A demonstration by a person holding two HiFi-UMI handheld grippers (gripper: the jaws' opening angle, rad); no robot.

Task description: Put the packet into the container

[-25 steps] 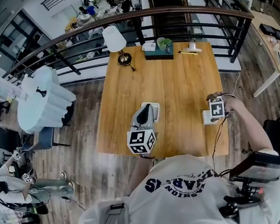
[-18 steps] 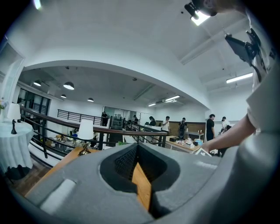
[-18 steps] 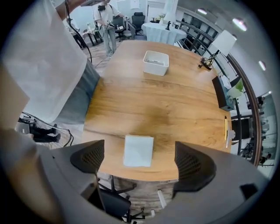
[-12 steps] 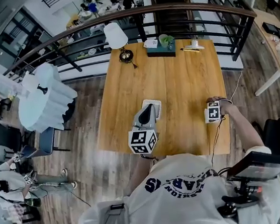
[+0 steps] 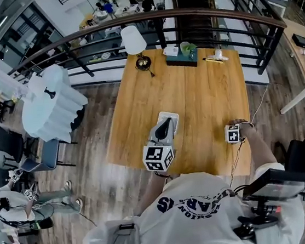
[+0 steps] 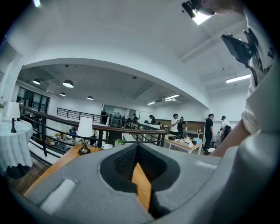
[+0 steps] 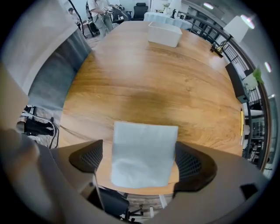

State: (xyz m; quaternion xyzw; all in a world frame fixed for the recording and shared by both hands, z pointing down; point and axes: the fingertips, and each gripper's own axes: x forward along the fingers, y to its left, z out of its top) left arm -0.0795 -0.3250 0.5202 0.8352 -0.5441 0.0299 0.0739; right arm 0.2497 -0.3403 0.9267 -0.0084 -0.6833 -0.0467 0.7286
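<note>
A flat white packet (image 7: pixel 142 153) lies on the wooden table (image 5: pixel 194 102) near its front right edge. My right gripper (image 7: pixel 141 159) stands open around it, one jaw on each side, with slivers of wood showing between pads and packet. In the head view this gripper (image 5: pixel 231 134) is at the table's front right. The white rectangular container (image 7: pixel 165 34) stands far across the table. In the head view the container (image 5: pixel 169 116) is partly hidden by my left gripper (image 5: pixel 164 127), which hovers at it with jaws shut and nothing in them (image 6: pixel 138 146).
At the table's far end stand a lamp (image 5: pixel 133 42), a dark green box with a plant (image 5: pixel 182 55) and a small pen holder (image 5: pixel 217 56). A curved black railing (image 5: pixel 145 21) runs behind. The table's front edge (image 5: pixel 225 173) is close to the packet.
My right gripper has drifted a little toward the table's front edge. The left gripper has stayed at the container.
</note>
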